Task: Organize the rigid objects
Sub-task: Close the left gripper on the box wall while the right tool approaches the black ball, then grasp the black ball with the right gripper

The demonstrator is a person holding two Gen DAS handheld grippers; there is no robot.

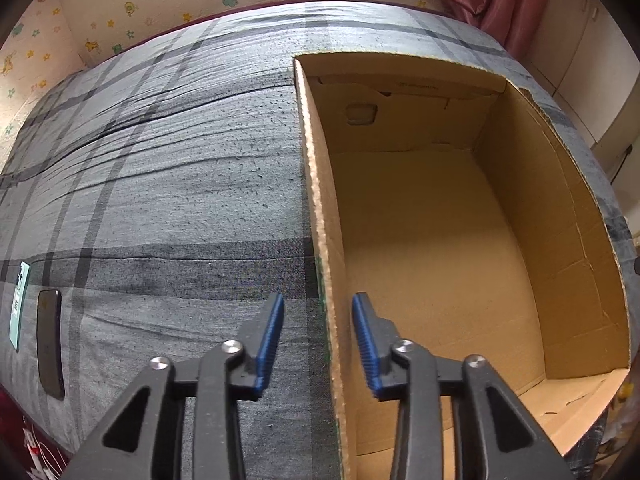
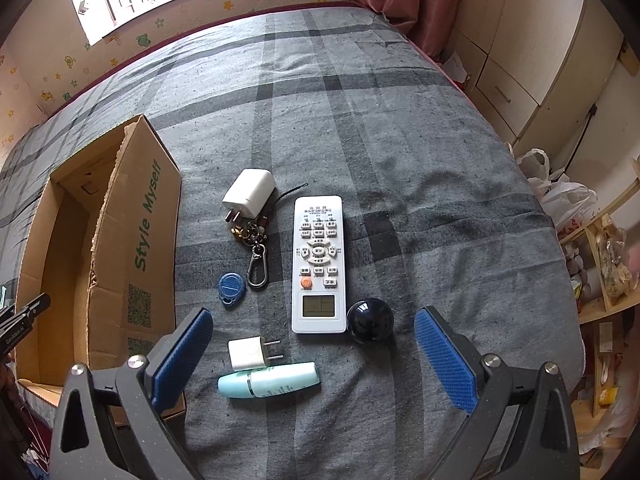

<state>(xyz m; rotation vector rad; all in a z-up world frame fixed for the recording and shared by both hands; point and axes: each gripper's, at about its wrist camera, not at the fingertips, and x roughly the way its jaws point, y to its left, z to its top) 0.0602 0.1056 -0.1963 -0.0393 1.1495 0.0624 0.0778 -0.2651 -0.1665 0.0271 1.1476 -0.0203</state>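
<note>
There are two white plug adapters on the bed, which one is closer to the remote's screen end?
The smaller adapter with two bare prongs, beside the mint tube; the bigger one lies by the keys.

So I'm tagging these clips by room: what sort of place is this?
Most likely a bedroom at home. The work surface looks like a bed under a grey plaid sheet, with cartoon-sticker wallpaper below a window, a pink curtain and cream cupboards alongside.
</note>
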